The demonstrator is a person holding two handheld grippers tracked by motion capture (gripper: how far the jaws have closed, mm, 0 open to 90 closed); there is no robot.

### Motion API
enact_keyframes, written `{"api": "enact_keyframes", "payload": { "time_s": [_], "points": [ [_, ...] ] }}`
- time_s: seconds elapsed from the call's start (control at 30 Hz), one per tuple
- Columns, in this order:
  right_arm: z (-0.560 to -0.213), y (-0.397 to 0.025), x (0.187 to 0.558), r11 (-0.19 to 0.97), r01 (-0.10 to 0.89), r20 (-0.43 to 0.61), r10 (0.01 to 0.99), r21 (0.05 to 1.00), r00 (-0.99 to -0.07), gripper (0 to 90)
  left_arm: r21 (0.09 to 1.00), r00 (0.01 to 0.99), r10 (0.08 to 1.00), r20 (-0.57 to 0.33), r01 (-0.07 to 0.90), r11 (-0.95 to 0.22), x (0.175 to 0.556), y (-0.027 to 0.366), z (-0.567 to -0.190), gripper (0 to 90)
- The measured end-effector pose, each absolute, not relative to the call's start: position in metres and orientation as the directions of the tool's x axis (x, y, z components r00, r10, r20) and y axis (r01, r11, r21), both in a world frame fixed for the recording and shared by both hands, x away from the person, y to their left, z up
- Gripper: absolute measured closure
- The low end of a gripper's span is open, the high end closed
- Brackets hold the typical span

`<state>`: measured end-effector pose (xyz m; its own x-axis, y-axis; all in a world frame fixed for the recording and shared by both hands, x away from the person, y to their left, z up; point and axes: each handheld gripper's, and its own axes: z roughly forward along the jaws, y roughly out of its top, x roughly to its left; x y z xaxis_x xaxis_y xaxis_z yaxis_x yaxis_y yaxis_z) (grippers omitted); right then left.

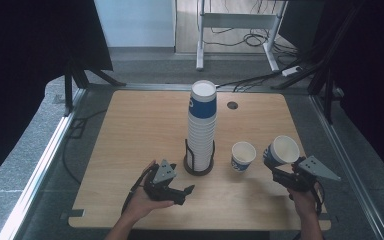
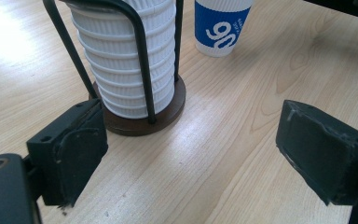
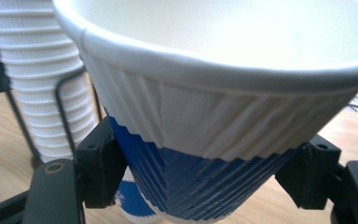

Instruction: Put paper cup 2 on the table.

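Two loose cups are out: the right tool (image 1: 275, 161) clamps one blue-and-white ribbed paper cup (image 1: 281, 151) by its sides, tilted above the light wooden bench (image 1: 130, 135), while a second matching paper cup (image 1: 243, 156) stands upright just beside it. One tall stack of nested cups (image 1: 202, 127) sits in one black wire holder (image 1: 198, 162). The left tool (image 1: 190, 190) gapes wide, empty, near the holder's base.

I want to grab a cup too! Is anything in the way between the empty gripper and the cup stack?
Nothing visible. The left gripper sits open on the table, and only bare wood lies between it and the cup stack in its holder. The loose cup stands off to the side.
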<state>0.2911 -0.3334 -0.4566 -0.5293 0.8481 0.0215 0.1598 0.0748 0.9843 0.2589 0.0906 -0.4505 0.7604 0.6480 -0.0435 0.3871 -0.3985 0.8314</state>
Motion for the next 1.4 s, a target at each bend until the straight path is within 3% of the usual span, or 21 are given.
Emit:
{"api": "enact_keyframes", "payload": {
  "time_s": [0.73, 0.83, 1.4],
  "points": [
    [-0.498, -0.334, 0.314, 0.186, 0.343, 0.003, 0.875, 0.921, -0.484, 25.8, 0.836, 0.754, 0.657, -0.024, 0.376, -0.400, 0.258, 0.089, -0.452, 9.2],
    [-0.502, -0.331, 0.316, 0.219, 0.368, -0.015, 0.875, 0.904, -0.484, 25.8, 0.845, 0.736, 0.676, -0.028, 0.379, -0.378, 0.259, 0.091, -0.451, 12.5],
    [-0.512, -0.331, 0.324, 0.244, 0.462, -0.017, 0.897, 0.853, -0.442, 23.5, 0.836, 0.745, 0.667, -0.031, 0.385, -0.391, 0.259, 0.090, -0.452, 12.8]
  ]
}}
